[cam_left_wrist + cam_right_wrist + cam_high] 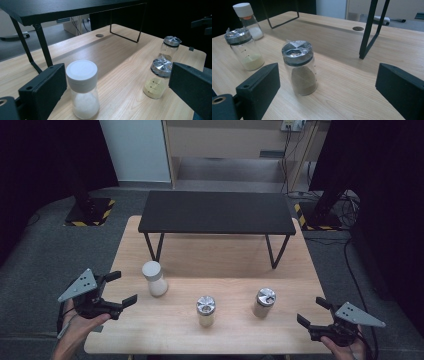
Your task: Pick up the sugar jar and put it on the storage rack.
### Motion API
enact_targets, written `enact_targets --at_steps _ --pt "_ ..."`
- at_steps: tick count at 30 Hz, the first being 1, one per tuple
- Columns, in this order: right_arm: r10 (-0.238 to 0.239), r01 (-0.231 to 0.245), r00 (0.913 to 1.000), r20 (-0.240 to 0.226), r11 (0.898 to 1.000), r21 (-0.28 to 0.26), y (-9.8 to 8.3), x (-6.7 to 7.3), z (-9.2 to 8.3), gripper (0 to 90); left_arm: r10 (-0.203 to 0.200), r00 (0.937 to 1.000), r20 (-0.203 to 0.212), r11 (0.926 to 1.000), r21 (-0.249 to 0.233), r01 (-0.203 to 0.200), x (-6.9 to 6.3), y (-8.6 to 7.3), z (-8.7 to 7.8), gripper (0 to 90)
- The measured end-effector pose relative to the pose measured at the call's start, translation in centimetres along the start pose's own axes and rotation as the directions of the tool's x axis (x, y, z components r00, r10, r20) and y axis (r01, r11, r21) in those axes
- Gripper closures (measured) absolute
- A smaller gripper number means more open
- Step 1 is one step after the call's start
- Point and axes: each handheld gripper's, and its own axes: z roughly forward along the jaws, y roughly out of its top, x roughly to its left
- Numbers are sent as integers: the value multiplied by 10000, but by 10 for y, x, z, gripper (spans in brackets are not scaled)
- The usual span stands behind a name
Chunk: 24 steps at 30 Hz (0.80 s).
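While both tools wait with nothing between their jaws, the step in hand reads as the approach: left gripper [117, 289], jaws apart, just left of the white-capped jar [154, 278], a clear glass cylinder of white powder standing left of the black shelf's [217, 212] near legs. Next, likely, the jaws must straddle the smooth round wall squarely. Middle foil-capped jar [205, 310], pale yellow powder; right foil-capped jar [264, 302], brown powder; right gripper [313, 312], jaws apart, on the wooden table [225, 260].

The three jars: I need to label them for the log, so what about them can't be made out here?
- White-capped jar: white powder, kind unknown; no label faces either gripper view.
- Middle jar: small marks on its glass, too small to read.
- Right jar: crinkled foil hides its lid in the right gripper view.
- High view: contents too small.
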Motion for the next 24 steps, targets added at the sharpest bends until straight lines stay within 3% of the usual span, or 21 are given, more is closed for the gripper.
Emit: enact_targets --at_steps 19,24 --pt "-1 1 10000 17 10000 -26 0 0 0 62 132 9992 -376 9988 477 -114 20 4 22 5" --pt "33 -33 10000 23 10000 -26 0 0 0 62 -5 9995 -308 9989 478 20 26 1 30 6"
